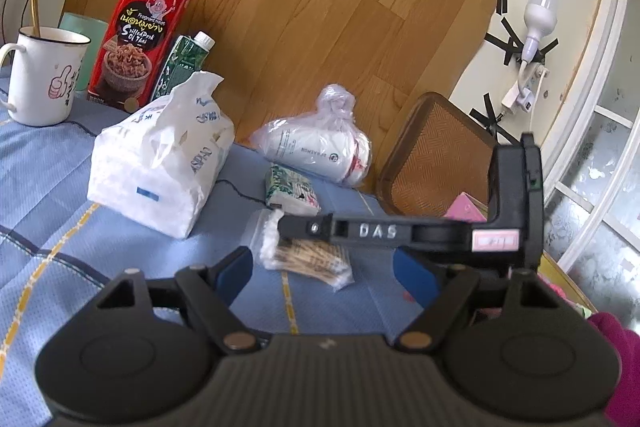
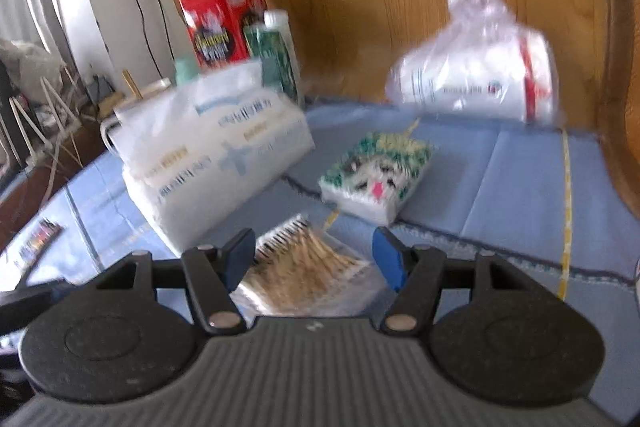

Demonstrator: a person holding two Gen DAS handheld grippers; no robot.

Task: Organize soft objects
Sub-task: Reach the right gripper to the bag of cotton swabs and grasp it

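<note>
Both tongs (image 1: 324,267) (image 2: 314,259) gape around the cotton-swab packet (image 2: 304,275).

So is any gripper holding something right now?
No. Both are open. The right gripper has its fingers either side of the cotton swab bag, not squeezing it. The left gripper is empty.

Right claw (image 1: 288,229) partly hides cotton swab bag (image 1: 308,261).

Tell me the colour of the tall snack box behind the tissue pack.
Red snack box, sharpest in the left wrist view.
</note>
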